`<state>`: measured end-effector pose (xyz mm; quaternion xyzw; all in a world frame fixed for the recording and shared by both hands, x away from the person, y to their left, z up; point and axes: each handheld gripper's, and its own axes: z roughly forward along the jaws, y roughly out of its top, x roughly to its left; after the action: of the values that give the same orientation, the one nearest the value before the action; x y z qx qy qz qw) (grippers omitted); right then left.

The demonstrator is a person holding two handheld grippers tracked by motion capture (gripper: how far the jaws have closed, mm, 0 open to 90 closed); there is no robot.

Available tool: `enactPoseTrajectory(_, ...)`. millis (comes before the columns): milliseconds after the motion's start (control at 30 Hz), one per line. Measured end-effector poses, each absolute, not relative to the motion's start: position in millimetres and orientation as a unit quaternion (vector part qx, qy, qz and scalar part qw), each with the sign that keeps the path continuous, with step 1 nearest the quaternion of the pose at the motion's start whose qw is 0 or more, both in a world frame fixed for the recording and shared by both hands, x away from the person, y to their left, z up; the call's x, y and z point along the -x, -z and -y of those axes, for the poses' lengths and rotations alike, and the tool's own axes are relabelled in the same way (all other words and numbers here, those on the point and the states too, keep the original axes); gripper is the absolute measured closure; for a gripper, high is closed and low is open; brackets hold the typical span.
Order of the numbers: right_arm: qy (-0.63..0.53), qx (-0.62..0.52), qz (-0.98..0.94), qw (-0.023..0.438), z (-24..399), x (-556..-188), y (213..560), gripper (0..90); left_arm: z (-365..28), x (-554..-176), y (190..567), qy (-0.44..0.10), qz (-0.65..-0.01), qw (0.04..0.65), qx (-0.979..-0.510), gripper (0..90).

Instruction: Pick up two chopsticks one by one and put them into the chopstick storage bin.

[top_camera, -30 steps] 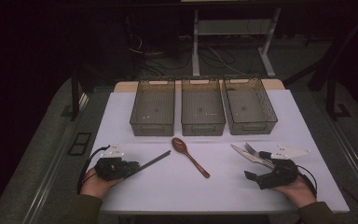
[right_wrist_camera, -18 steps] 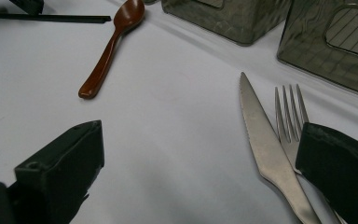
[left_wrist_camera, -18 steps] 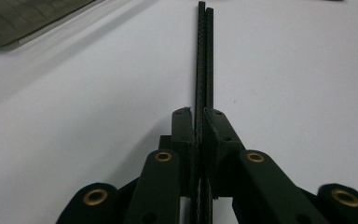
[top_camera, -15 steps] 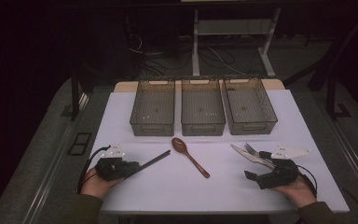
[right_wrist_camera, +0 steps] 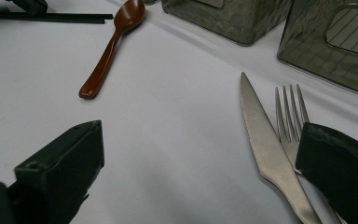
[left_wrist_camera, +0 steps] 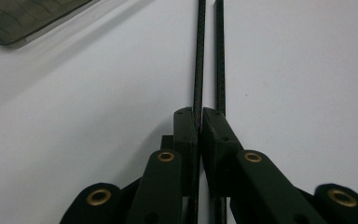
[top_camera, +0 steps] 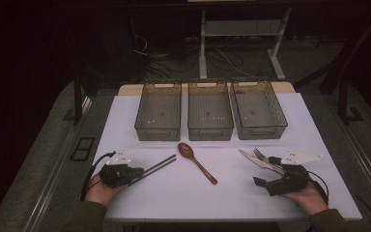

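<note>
Between my left gripper's (left_wrist_camera: 199, 116) near-closed jaws one chopstick (left_wrist_camera: 198, 56) is pinched, its twin just beside; both run toward 2 o'clock on the bench (top_camera: 125, 121). Beyond lie the spoon (top_camera: 195, 162) and three bins (top_camera: 157, 116), nothing blocking. My right gripper (right_wrist_camera: 200, 154) gapes wide, knife (right_wrist_camera: 265, 149) and fork (right_wrist_camera: 289, 121) between its jaws

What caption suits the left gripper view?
Left claw shut on one black chopstick, the second chopstick lying alongside on the white table.
</note>
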<state>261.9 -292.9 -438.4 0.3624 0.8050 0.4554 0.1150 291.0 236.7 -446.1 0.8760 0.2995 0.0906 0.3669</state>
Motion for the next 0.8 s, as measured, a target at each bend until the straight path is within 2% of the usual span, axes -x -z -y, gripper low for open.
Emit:
enactPoseTrajectory(300, -0.455, -0.364, -0.805, 0.113, 293, -262, 438, 0.6, -234, -290, 444, -0.104, -0.289, 0.353, -0.884, 85.0)
enactPoseTrajectory(800, -0.455, -0.364, -0.805, 0.114, 294, -262, 437, 0.6, -235, -292, 434, -0.107, -0.295, 0.368, -0.875, 85.5)
